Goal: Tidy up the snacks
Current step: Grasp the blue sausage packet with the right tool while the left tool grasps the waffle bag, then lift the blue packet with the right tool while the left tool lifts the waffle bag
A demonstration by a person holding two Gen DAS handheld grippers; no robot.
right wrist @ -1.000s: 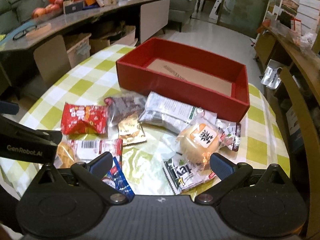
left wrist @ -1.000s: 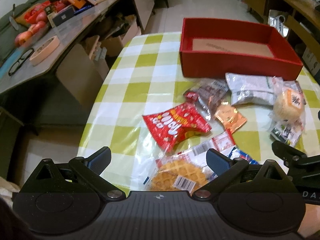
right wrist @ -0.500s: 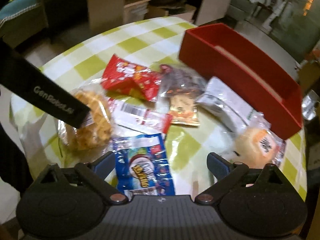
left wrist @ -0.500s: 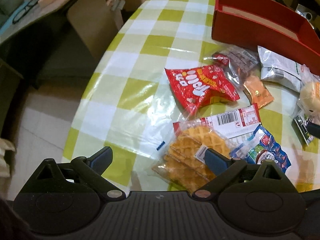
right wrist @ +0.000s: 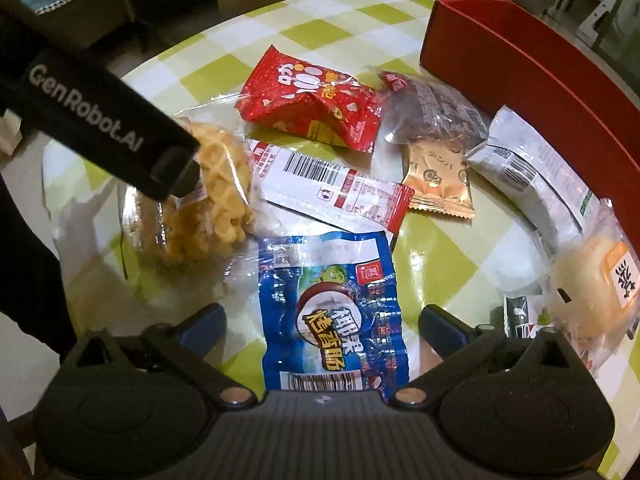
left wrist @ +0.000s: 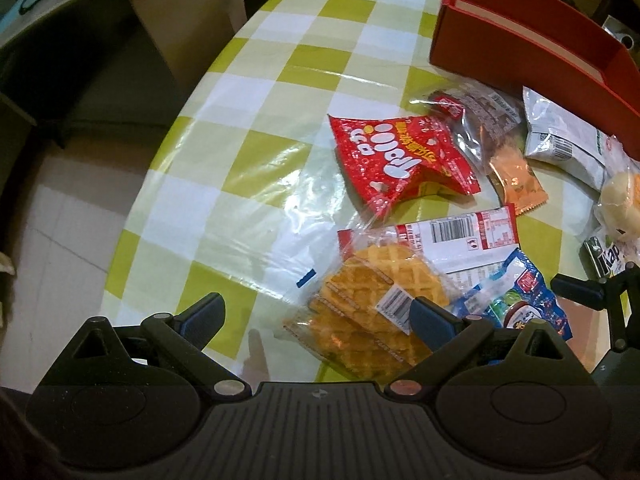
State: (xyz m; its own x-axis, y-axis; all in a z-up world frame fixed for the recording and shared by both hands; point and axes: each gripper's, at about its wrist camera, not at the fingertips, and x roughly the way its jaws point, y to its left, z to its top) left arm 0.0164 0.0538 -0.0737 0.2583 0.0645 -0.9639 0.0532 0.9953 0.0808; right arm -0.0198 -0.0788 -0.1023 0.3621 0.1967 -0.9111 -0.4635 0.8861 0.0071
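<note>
Several snack packs lie on a green-checked table [left wrist: 256, 128]. My left gripper [left wrist: 316, 312] is open, low over a clear bag of waffles [left wrist: 372, 292], which lies between its fingers toward the right one. My right gripper [right wrist: 322, 320] is open, straddling a blue sausage pack [right wrist: 332, 312]. A red puffed-snack bag [left wrist: 396, 160] [right wrist: 312, 100], a red-and-white barcode pack [right wrist: 332, 184], an orange sachet [right wrist: 438, 176] and a white pack [right wrist: 528, 176] lie beyond. A red box [left wrist: 520, 48] [right wrist: 520, 76] stands at the back right, open and tilted out of view.
A round bun in clear wrap [right wrist: 596, 284] and a dark seaweed pack [right wrist: 520, 316] lie at the right. The table edge [left wrist: 132, 216] drops to the floor on the left. Cardboard panels [left wrist: 188, 12] stand beyond the table.
Both grippers have dropped lower and closer to the table. The left has settled over the waffle bag; the right has swung left and come down over the blue pack.
</note>
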